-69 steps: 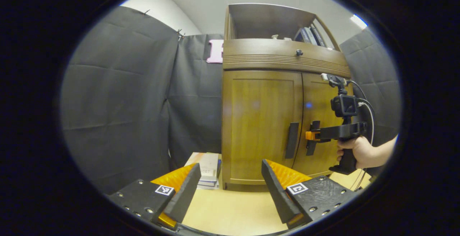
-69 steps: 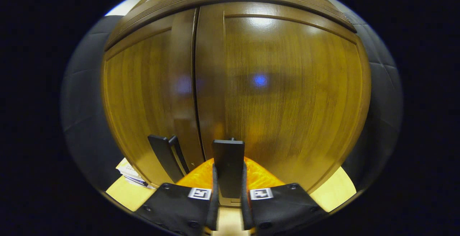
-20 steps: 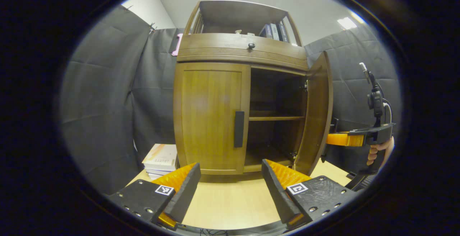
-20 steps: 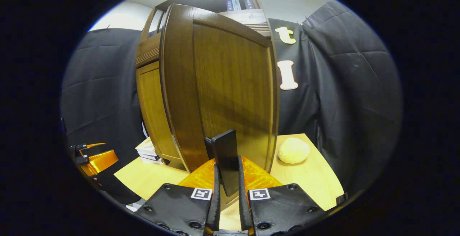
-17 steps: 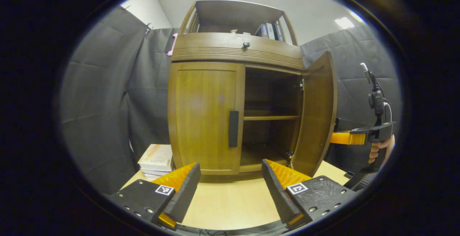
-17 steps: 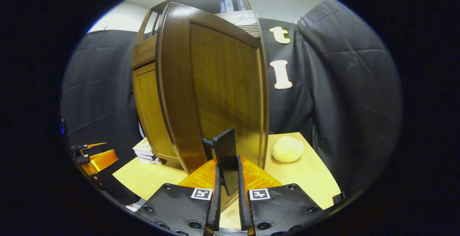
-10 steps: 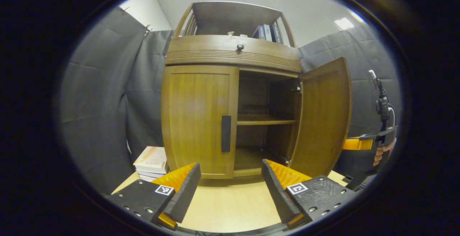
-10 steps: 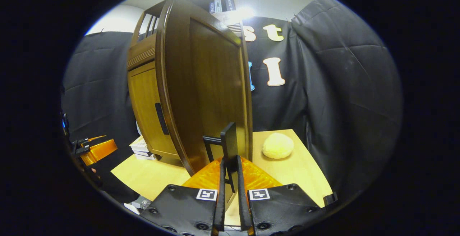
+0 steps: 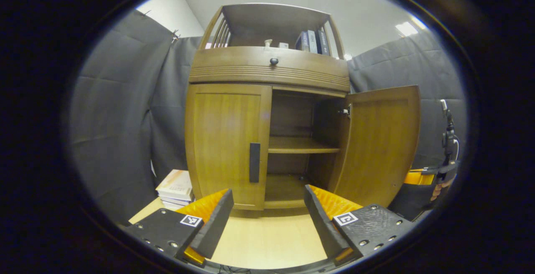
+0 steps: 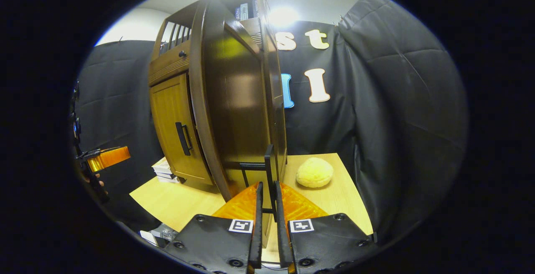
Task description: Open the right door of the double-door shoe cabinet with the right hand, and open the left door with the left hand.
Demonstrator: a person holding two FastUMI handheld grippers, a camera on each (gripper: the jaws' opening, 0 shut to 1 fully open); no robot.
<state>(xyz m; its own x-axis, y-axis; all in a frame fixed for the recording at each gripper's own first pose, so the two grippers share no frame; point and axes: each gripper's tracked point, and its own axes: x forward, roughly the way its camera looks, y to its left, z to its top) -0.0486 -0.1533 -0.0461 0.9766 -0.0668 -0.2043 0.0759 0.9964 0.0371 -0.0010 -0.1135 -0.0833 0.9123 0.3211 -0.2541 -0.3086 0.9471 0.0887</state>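
Shoe cabinet (image 9: 267, 67): we see a tall brown wooden unit standing on the pale wooden table (image 9: 271, 240), with a curved drawer front and a small dark knob above its two doors, and an open shelf with a few books on top.
Right door (image 9: 376, 144): it stands swung wide open toward our right, well away from the cabinet front; in the right gripper view we look along its outer face (image 10: 234, 98) nearly edge-on.
Left door (image 9: 225, 144): shut flush against the cabinet, its dark vertical handle (image 9: 254, 162) near the inner edge, untouched.
Interior (image 9: 301, 144): one shelf board crosses the open right half, with dark space above and below.
Right gripper (image 10: 267, 207): our fingers sit narrowly together, pinching the right door's dark handle (image 10: 268, 169) between them; in the left gripper view it shows far off at the right edge (image 9: 422, 178), behind the open door.
Left gripper (image 9: 267, 211): our fingers are spread wide, holding nothing, hovering over the table in front of the cabinet, apart from the left door.
Stack of books (image 9: 175, 186): lying on the table just left of the cabinet.
Pale round lump (image 10: 314, 172): resting on the table beyond the open door.
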